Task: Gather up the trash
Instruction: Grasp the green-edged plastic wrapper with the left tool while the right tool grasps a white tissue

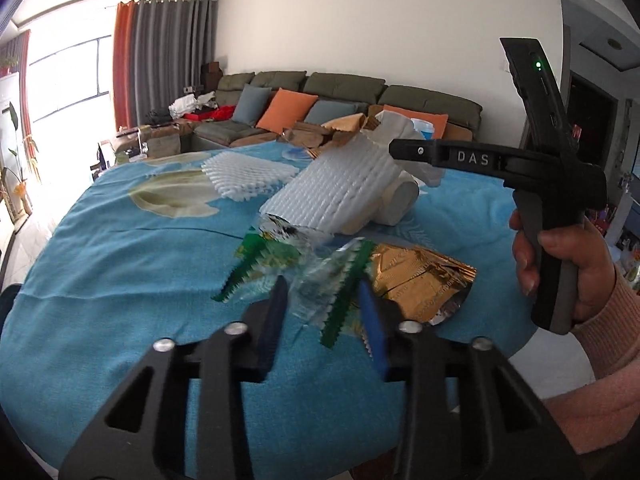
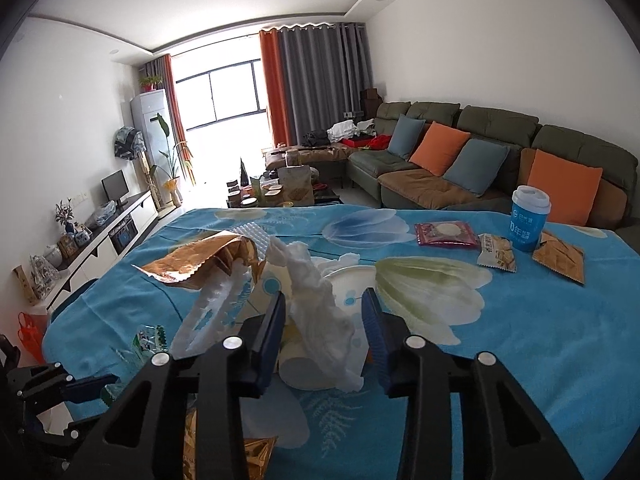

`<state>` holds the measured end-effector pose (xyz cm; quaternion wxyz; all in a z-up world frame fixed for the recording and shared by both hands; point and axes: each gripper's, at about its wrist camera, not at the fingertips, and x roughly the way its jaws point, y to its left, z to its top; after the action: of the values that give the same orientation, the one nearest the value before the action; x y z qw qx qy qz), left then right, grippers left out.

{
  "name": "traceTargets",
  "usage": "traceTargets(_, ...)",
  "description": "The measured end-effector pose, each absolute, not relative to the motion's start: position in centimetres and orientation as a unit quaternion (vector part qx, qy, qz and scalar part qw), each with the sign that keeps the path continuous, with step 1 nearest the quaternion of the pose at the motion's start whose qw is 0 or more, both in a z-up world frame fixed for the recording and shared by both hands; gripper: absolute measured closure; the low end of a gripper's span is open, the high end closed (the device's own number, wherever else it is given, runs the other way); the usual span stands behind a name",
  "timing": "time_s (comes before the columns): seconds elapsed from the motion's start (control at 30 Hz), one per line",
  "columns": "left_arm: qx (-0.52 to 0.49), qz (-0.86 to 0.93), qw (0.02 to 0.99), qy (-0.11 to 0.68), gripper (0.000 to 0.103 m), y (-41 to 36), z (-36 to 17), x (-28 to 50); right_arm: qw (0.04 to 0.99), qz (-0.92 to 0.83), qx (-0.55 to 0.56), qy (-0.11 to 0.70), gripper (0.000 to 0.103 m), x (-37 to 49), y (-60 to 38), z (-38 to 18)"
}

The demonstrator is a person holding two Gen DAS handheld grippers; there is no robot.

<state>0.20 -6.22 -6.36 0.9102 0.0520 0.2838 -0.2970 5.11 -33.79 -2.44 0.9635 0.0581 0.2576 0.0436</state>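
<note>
Left wrist view: I am working the left gripper (image 1: 320, 312) around a crinkled clear wrapper with green serrated edges (image 1: 320, 280). The wrapper is sitting between the blue fingers (image 1: 374, 320), which are standing narrowly apart; I cannot tell whether they are pinching it yet. At two o'clock of it a torn gold foil packet (image 1: 420, 276) is lying on the blue flowered desk cloth (image 1: 120, 264), and at twelve o'clock a white ribbed foam sleeve (image 1: 332, 188). In the right wrist view the right gripper (image 2: 326, 332) is standing wide, a crumpled white tissue (image 2: 320, 300) rising between its fingers over a tipped white paper cup (image 2: 348, 280). I judge this the gathering step; next I am needing firm closure on both pieces.
</note>
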Motion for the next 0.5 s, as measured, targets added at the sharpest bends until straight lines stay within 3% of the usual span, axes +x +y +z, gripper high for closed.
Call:
traceTargets(0.03,0.051,-0.300,0.908,0.288,0.080,-6.2,-6.4,0.3,0.964,0.046,0.059,0.257,0.081,5.1,-34.0,-2.5)
traceTargets(0.13,0.047,-0.305,0.908,0.285,0.081,-5.9,-6.4,0.3,0.964,0.047,0.057,0.256,0.097,5.1,-34.4,-2.3)
traceTargets(0.5,-0.008,-0.327,0.908,0.261,0.082,-2.7,-3.8,-0.2,0.976,0.048,0.063,0.202,0.100,3.1,-35.4,2.0)
